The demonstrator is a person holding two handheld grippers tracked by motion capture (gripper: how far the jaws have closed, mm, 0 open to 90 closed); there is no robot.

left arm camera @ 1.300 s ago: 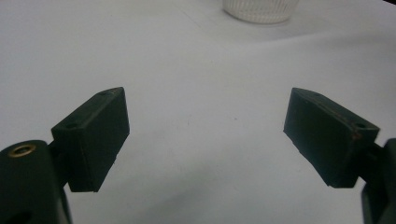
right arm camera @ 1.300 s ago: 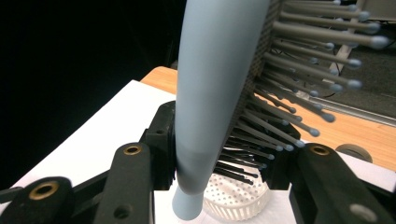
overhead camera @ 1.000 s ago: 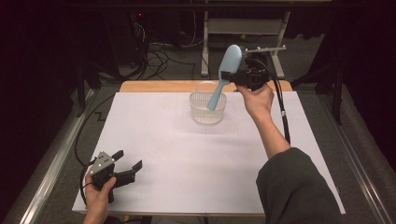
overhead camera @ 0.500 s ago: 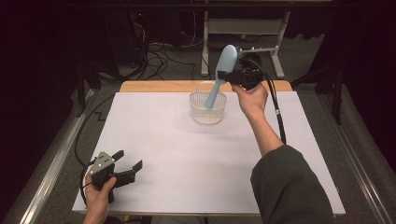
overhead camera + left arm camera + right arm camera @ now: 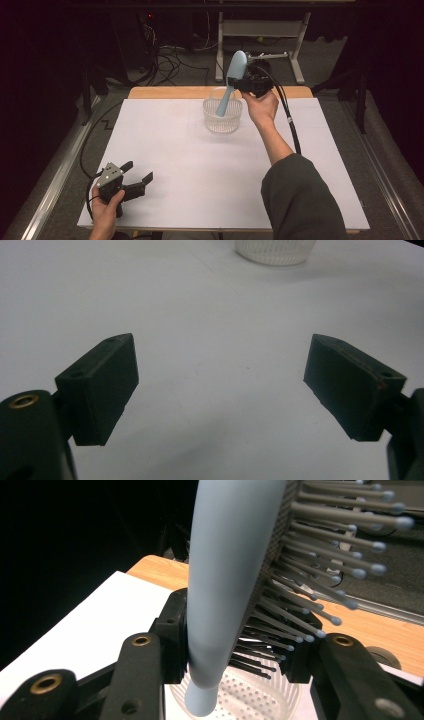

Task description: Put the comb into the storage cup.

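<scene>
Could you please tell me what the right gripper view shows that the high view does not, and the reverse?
Right gripper view alone: the hairbrush's grey ball-tipped bristles and the holes in the clear basket's floor.

High view alone: the open left gripper resting at the near left of the white table, and the person's sleeve.

Both: the right gripper shut on the light blue hairbrush, handle end down in the clear basket.

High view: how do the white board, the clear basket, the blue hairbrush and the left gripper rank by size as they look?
1. White board.
2. Blue hairbrush and clear basket: too alike to rank.
3. Left gripper, roughly basket-sized but nearer the camera, so unsure.
</scene>
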